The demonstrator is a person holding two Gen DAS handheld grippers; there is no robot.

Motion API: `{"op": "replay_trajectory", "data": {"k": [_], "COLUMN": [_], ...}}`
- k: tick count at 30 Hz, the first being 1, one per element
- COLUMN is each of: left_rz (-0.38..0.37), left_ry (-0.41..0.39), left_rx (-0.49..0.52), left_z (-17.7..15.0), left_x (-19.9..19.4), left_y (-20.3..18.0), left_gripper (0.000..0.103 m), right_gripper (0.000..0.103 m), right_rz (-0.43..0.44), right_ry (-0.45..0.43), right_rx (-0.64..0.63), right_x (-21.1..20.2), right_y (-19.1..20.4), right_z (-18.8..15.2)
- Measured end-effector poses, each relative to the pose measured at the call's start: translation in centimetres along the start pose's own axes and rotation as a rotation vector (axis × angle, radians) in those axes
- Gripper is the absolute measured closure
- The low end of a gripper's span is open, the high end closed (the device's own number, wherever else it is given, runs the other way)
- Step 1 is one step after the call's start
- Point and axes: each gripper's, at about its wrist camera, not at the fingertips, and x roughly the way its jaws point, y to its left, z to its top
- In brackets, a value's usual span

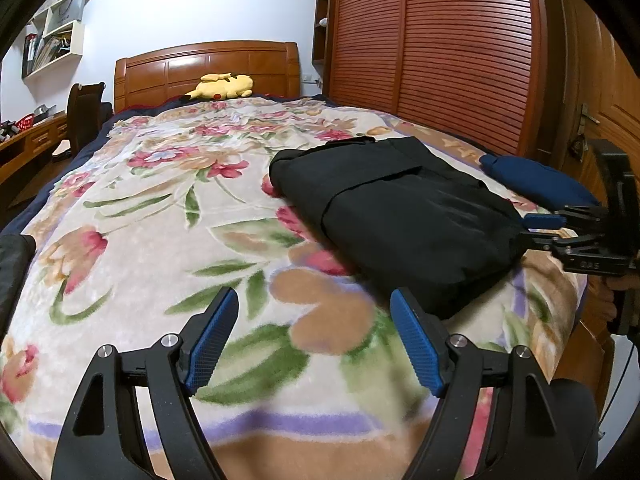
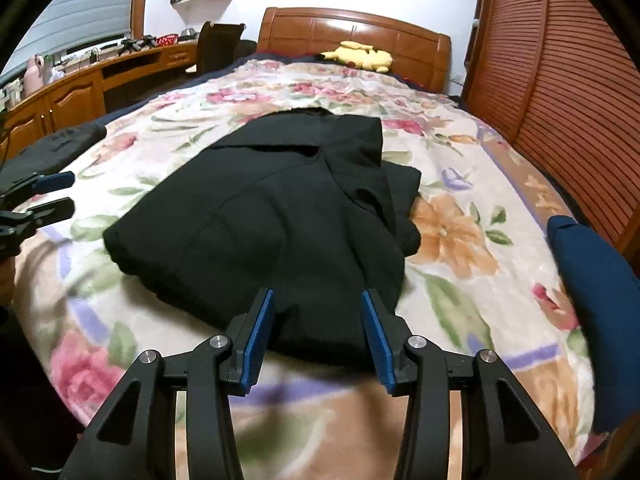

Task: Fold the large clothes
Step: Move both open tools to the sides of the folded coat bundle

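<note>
A: Start with the big picture. What's on the bed point(image 1: 120, 240)?

B: A floral blanket point(image 2: 460, 240) covers the whole mattress. On it, toward the foot end and the wardrobe point(image 1: 440, 40) side, lies the black garment point(image 2: 272, 220), already folded into a thick, roughly rectangular bundle with layers stacked at its far right corner. Just past it, at the blanket's edge, sits a dark blue garment point(image 2: 600, 300).

A: And the tongs?

B: The right tongs point(image 2: 318, 332) are at the near edge of the black bundle, jaws spread partway with the fabric's edge showing between them, though the pads press on nothing that I can see. The left tongs point(image 1: 316, 344) are spread wide over bare blanket, to the left of the bundle, pinching nothing.

A: So what's the step?

B: My judgement: either a last tidy of the bundle or a final fold. The bundle looks nearly done, but the far corner is uneven, with layers sticking out.

A: How to do it well?

B: Take all layers of the near edge at once, not just the top one, or the stack will slide apart. Bring the left tongs in to the bundle's left edge so both ends lift evenly. Keep the lift low and carry the edge straight over; the plush blanket may drag at the bottom layer.

A: Anything small worth noting?

B: A yellow plush toy point(image 1: 222, 86) by the headboard point(image 1: 208, 64), well clear of the work.
</note>
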Motion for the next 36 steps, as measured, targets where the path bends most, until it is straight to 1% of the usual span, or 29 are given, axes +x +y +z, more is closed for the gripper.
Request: {"op": "replay_trajectory", "data": {"k": [6,10,11,14,15,16,17,24,31,36], "left_rz": [0.008,-0.002,0.004,0.002,0.001,0.0,-0.002,0.033,0.044,0.054], "left_ry": [0.004,-0.004,-0.006,-0.016,-0.014,-0.013,-0.012,0.022,0.079,0.104], "left_rx": [0.013,0.009,0.007,0.0,0.0,-0.001,0.0,0.041,0.071,0.088], "left_z": [1.2,2.4,2.7,4.0,4.4,4.9,5.4,8.3,11.0,12.6], "left_x": [0.1,0.4,0.5,1.1,1.4,1.7,2.2,6.3,12.4,16.0], "left_y": [0.3,0.9,1.0,1.4,1.6,1.8,2.0,2.4,2.2,1.9], "left_gripper": [0.024,0.023,0.021,0.02,0.012,0.008,0.001,0.001,0.001,0.001], "right_gripper": [0.055,0.055,0.055,0.055,0.055,0.055,0.055,0.055,0.055,0.055], "right_rz": [-0.017,-0.017,-0.016,-0.017,-0.015,-0.011,-0.008,0.028,0.055,0.063], "right_ry": [-0.039,-0.026,-0.022,-0.007,-0.004,0.0,0.001,0.01,0.013,-0.003], "right_rx": [0.025,0.043,0.048,0.064,0.073,0.08,0.088,0.118,0.122,0.136], "right_x": [-2.6,-3.2,-3.1,-2.6,-2.3,-2.0,-1.8,0.5,2.6,3.1], "right_y": [-0.8,-1.6,-1.9,-2.6,-2.8,-3.0,-3.3,-3.8,-3.6,-3.7], "right_z": [-1.7,-3.4,-3.7,-4.4,-4.6,-4.7,-4.8,-4.1,-3.8,-3.9]}}
